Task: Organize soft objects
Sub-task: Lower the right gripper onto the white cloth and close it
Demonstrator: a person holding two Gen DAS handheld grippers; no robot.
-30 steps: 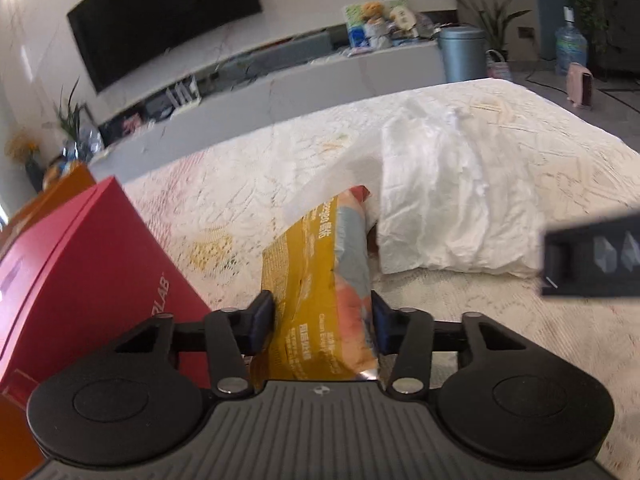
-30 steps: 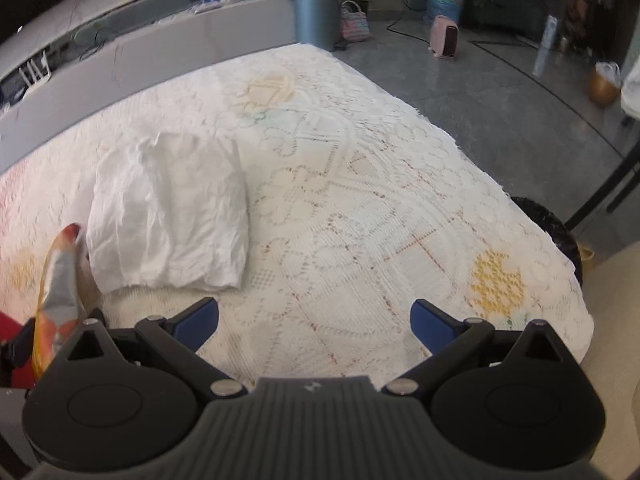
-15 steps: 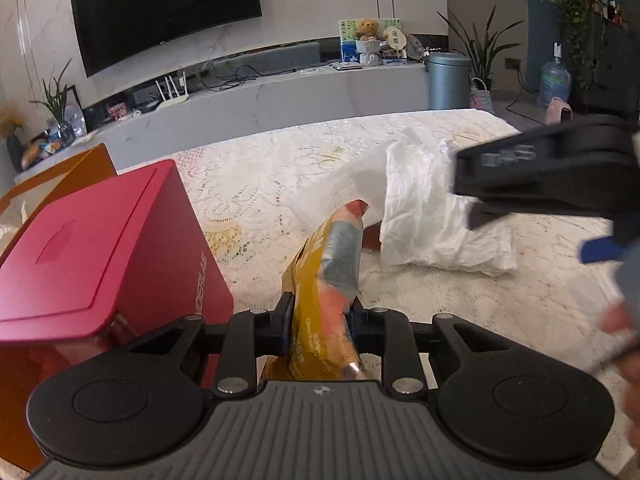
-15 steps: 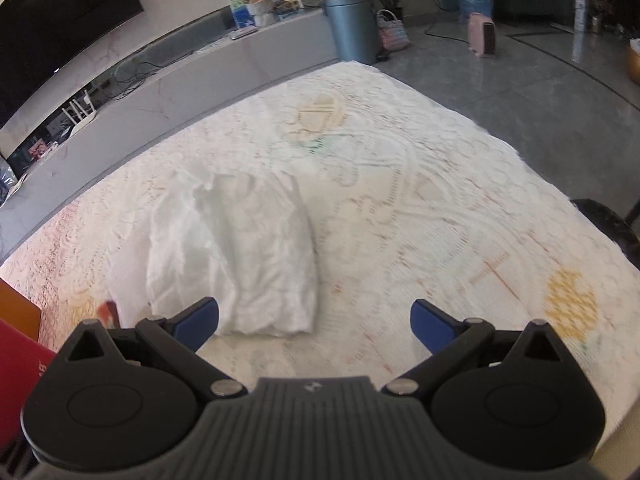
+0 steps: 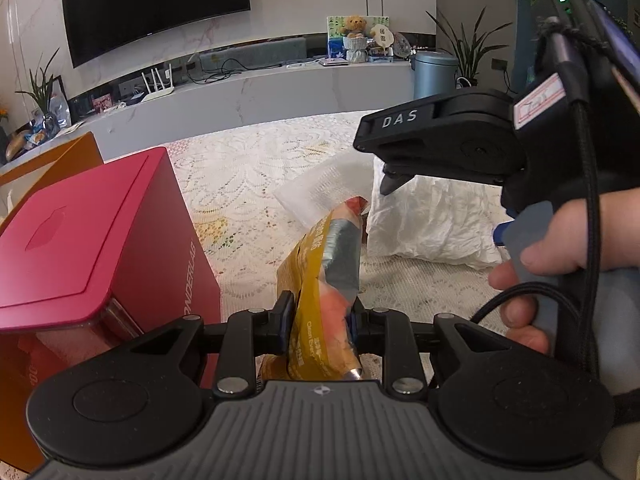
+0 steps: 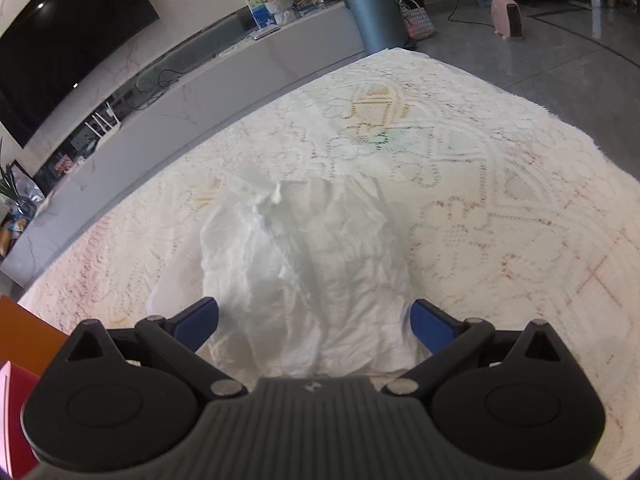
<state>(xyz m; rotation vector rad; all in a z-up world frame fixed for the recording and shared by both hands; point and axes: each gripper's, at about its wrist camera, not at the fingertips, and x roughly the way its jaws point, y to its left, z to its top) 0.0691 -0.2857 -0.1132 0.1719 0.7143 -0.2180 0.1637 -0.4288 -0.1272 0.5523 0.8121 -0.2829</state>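
Left tool (image 5: 320, 320) clamped tight, low and level; right tool (image 6: 312, 320) spread wide, angled downward, hand (image 5: 560, 264) gripping its handle.

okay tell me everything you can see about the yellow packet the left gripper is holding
The yellow packet is a soft, crinkly pouch, mostly mustard yellow with a silvery grey panel, an orange-pink patch and small printed text. Its far tip is red and orange. The left gripper is shut on its lower part, both pads pressing its sides, so it stands on edge, pointing away toward the white bundle. It is pinched and creased at the grip. Whether it touches the lace cloth cannot be told.
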